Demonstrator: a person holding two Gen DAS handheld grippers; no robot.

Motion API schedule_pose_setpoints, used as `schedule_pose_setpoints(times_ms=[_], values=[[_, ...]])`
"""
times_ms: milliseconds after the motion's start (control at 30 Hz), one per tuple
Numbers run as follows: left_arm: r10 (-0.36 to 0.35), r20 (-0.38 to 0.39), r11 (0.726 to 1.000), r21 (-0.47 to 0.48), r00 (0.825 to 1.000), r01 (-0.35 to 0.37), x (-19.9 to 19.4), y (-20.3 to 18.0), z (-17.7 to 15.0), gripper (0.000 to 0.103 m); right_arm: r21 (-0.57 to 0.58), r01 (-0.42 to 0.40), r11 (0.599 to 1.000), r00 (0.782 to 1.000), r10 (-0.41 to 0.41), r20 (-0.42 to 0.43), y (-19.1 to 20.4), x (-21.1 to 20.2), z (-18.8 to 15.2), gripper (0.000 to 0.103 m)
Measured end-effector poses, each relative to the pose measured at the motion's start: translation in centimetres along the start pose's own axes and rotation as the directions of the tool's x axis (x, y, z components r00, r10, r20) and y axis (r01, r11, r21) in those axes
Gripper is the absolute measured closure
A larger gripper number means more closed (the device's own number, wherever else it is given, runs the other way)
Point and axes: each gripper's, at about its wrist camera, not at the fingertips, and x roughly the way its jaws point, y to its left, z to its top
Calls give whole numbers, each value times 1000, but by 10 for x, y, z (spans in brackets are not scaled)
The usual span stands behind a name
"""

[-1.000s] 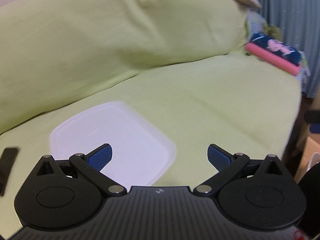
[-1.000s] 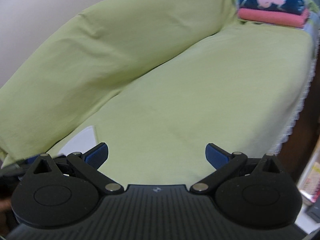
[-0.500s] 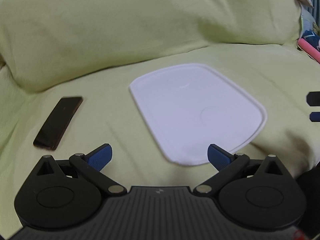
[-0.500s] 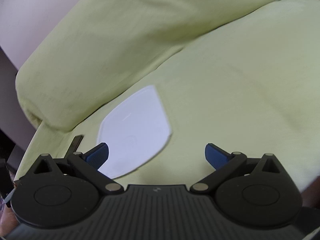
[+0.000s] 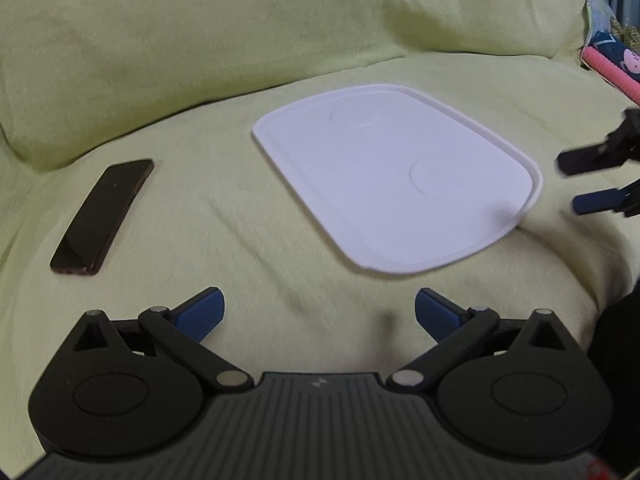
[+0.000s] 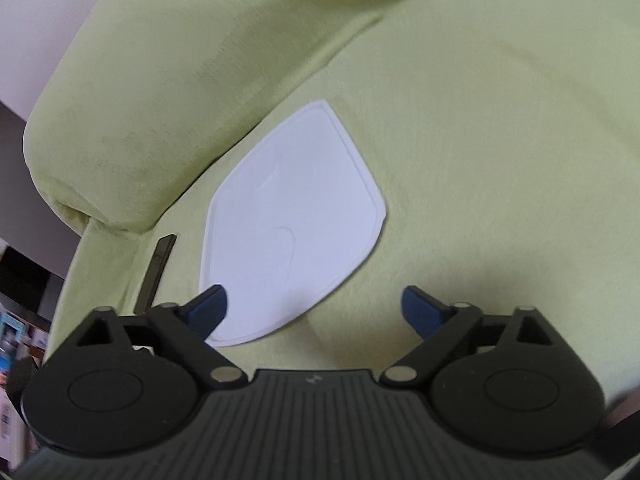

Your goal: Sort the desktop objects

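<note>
A white tray (image 5: 532,184) lies flat on the green-covered sofa seat, with nothing on it. Left of it lies a dark phone (image 5: 102,216), face up. My left gripper (image 5: 318,312) hovers open over the seat in front of the tray, nothing between its fingers. In the right wrist view the same tray (image 6: 372,216) sits ahead and to the left, with the phone (image 6: 154,272) seen edge-on beyond it. My right gripper (image 6: 314,308) has its jaws closing with nothing between them; its fingers (image 5: 592,202) show at the right edge of the left wrist view, beside the tray.
The sofa backrest (image 5: 240,40) rises behind the tray. Folded pink and dark blue textiles (image 5: 612,68) lie at the far right end of the seat. The seat's left end (image 6: 76,248) drops off near the phone, with shelves of clutter beyond.
Both views have swung left and down toward the seat: tray and phone have come into full view. The right gripper's fingers have entered the left wrist view and stand slightly narrower.
</note>
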Motion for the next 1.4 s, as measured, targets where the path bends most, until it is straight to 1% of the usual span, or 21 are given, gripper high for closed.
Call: schedule_pose_setpoints(times_ms=[67, 100, 167, 333, 400, 500, 567, 600, 633, 667, 733, 800, 900, 967, 1033, 1100, 1133, 1200, 1267, 1333, 1400], values=[[-7, 6, 1000, 5, 1000, 7, 5, 0, 4, 1, 9, 7, 1000, 1000, -7, -14, 1, 9, 0, 28], [-11, 6, 1000, 7, 1000, 11, 8, 1, 6, 1, 13, 5, 1000, 1000, -5, -21, 1, 13, 0, 29], [-16, 6, 1000, 12, 1000, 16, 14, 3, 10, 1, 28, -5, 1000, 999, 6, -34, 3, 24, 0, 37], [-33, 12, 999, 41, 999, 33, 26, 6, 19, 1, 99, -15, 995, 999, 19, -41, 2, 45, 2, 42], [-47, 16, 997, 59, 999, 46, 29, 6, 24, 1, 124, -12, 992, 1000, 15, -25, 2, 49, 2, 45], [-59, 23, 993, 104, 998, 56, 35, 5, 31, 1, 142, 6, 990, 1000, -5, -9, 2, 53, 3, 55], [-60, 26, 989, 134, 998, 56, 40, 5, 36, 1, 133, 27, 991, 1000, -26, -8, 1, 55, 5, 73], [-56, 25, 988, 145, 998, 52, 42, 5, 39, 1, 128, 38, 991, 999, -37, -8, -1, 55, 6, 78], [-55, 26, 986, 156, 998, 50, 44, 4, 42, 1, 124, 49, 991, 999, -48, -8, -2, 56, 7, 88], [-55, 25, 985, 166, 998, 50, 46, 4, 45, 1, 119, 57, 991, 998, -56, -9, -3, 57, 9, 91], [-63, 24, 981, 187, 998, 58, 50, 3, 50, 1, 102, 51, 993, 999, -50, -12, -7, 57, 12, 92], [-76, 23, 974, 215, 997, 69, 52, 1, 55, 1, 59, 69, 996, 998, -68, -7, -7, 54, 17, 92], [-97, 21, 959, 269, 995, 88, 55, -4, 62, 1, 2, 83, 997, 996, -83, -44, -13, 46, 28, 91], [-89, 22, 953, 293, 996, 79, 63, -5, 69, 1, -24, 83, 996, 993, -85, -84, -20, 40, 35, 91], [-76, 24, 950, 305, 997, 65, 73, -6, 77, 1, -41, 125, 991, 989, -128, -76, -31, 30, 40, 91], [-77, 21, 954, 291, 997, 67, 84, -5, 87, 1, -70, 214, 974, 977, -215, -13, -40, 20, 46, 91], [-80, 18, 957, 280, 997, 72, 90, -3, 92, 1, -81, 263, 961, 965, -262, 27, -43, 15, 47, 90], [-97, 12, 963, 252, 995, 91, 101, -1, 103, 1, -66, 313, 947, 948, -308, 78, -52, 9, 51, 88], [-114, 4, 968, 226, 993, 110, 114, 1, 114, 1, -32, 316, 948, 945, -311, 98, -58, 5, 52, 84], [-125, -12, 973, 192, 992, 125, 128, 5, 124, 1, -10, 295, 956, 952, -292, 94, -61, 5, 48, 80], [-135, -34, 978, 154, 990, 139, 140, 10, 131, 2, 12, 262, 965, 961, -262, 84, -63, 6, 44, 78]])
